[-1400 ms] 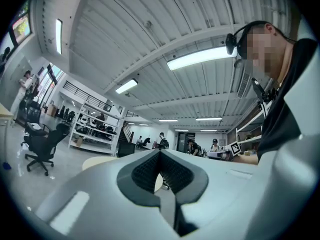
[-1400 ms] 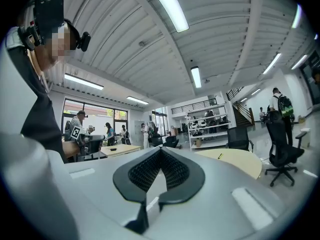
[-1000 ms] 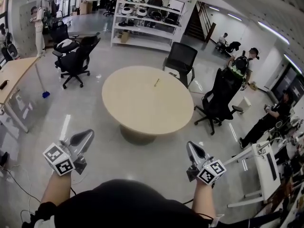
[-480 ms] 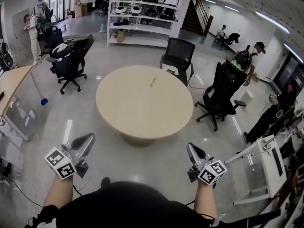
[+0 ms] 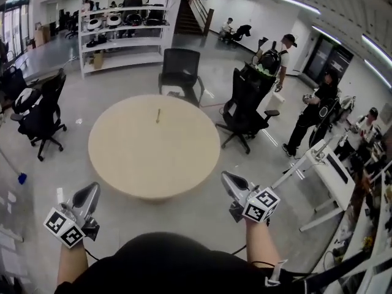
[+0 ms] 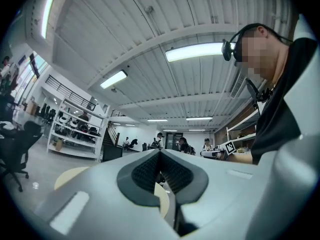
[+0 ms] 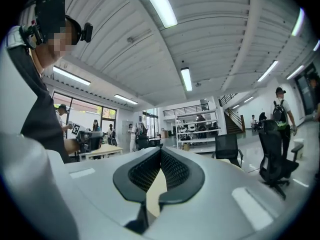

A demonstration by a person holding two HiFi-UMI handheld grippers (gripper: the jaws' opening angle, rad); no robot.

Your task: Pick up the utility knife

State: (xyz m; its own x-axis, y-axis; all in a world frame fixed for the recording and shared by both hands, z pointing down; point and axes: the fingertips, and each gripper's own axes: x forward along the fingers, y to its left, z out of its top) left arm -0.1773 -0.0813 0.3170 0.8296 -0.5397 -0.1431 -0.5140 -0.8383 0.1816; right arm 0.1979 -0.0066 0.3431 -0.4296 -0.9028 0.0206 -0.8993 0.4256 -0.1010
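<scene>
The utility knife (image 5: 158,115) is a small yellow sliver lying on the far half of the round beige table (image 5: 153,158), ahead of me in the head view. My left gripper (image 5: 92,190) is low at the left, short of the table's near edge, shut with nothing in it. My right gripper (image 5: 225,177) hovers just off the table's near right rim, also shut and empty. In the left gripper view the left gripper (image 6: 160,154) has its pads meeting, with a slice of the table (image 6: 70,176) behind. In the right gripper view the right gripper (image 7: 161,152) has its pads touching at the tips.
Black office chairs stand behind the table (image 5: 181,72), at its right (image 5: 245,106) and at far left (image 5: 40,112). White shelving (image 5: 116,29) lines the back. People stand at the right (image 5: 318,103). A white desk (image 5: 334,176) sits close on my right.
The head view has swung so the table now sits further left and a little nearer. Both grippers have shifted left in the picture, the left one lower. Both stay shut.
</scene>
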